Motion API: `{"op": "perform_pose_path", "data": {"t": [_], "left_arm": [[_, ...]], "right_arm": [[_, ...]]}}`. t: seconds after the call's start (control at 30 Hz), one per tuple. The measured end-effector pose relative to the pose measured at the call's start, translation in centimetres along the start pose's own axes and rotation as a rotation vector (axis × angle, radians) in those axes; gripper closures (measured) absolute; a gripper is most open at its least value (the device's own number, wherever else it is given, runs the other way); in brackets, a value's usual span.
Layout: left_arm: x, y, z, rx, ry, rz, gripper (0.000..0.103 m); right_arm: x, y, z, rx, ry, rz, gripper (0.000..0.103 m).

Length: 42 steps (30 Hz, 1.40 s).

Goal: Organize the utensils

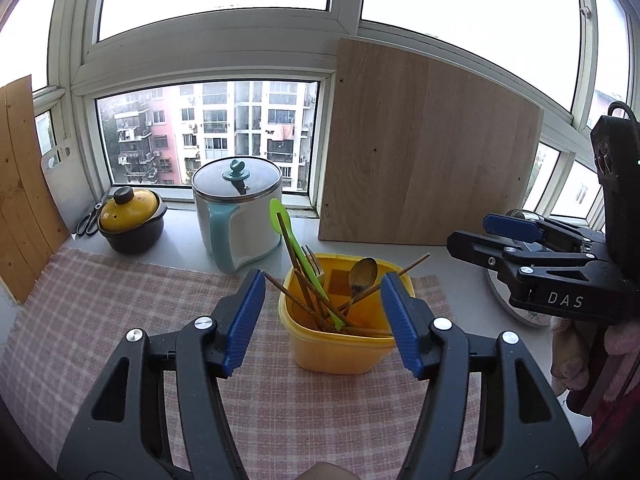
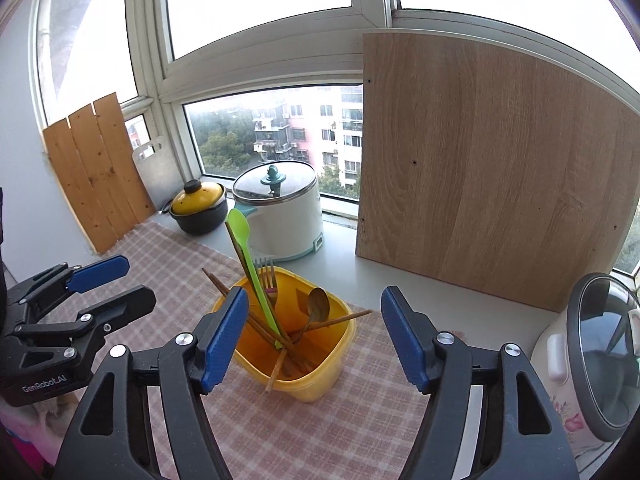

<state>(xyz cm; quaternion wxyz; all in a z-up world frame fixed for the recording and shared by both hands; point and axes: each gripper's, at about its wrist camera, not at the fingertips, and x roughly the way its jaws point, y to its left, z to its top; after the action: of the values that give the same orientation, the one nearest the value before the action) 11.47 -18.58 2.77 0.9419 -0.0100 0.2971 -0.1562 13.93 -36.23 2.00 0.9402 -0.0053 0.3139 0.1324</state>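
A yellow plastic container stands on the checked cloth. It holds a green plastic spoon, a fork, a metal spoon and several brown chopsticks that lean in different directions. My left gripper is open just short of the container, with nothing between its pads. My right gripper is also open and empty, on the container's near right side.
A white pot with a glass lid and a black pot with a yellow lid stand behind the container, with scissors beside them. A wooden board leans on the window. A flowered cooker sits at the right.
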Motion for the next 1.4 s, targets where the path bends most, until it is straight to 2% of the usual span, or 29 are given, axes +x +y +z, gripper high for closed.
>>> {"op": "perform_pose_path", "data": {"t": [0.1, 0.17, 0.3, 0.37, 0.43, 0.83, 1.4], "left_arm": [[-1.2, -0.2, -0.4, 0.005, -0.006, 0.008, 0.032], [-1.8, -0.2, -0.5, 0.001, -0.014, 0.017, 0.022], [-2.7, -0.5, -0.7, 0.008, -0.023, 0.051, 0.013], [-3.1, -0.7, -0.9, 0.018, -0.029, 0.07, 0.004], [-3.6, -0.9, -1.0, 0.025, -0.039, 0.081, 0.002], [-4.4, -1.8, -1.1, 0.058, -0.046, 0.095, 0.001], [-4.5, -1.8, -1.1, 0.055, -0.046, 0.096, 0.001]], "right_arm": [[-0.8, 0.2, -0.4, -0.006, -0.02, -0.022, 0.023], [-1.3, 0.3, -0.7, 0.004, -0.028, -0.025, 0.022], [-1.8, 0.2, -1.1, 0.022, -0.036, -0.046, 0.022], [-2.0, 0.2, -1.3, 0.03, -0.039, -0.058, 0.021], [-2.3, 0.1, -1.5, 0.037, -0.039, -0.063, 0.021], [-3.4, -0.2, -2.2, 0.073, -0.06, -0.098, 0.02], [-3.6, -0.5, -2.5, 0.083, -0.058, -0.113, 0.02]]}}
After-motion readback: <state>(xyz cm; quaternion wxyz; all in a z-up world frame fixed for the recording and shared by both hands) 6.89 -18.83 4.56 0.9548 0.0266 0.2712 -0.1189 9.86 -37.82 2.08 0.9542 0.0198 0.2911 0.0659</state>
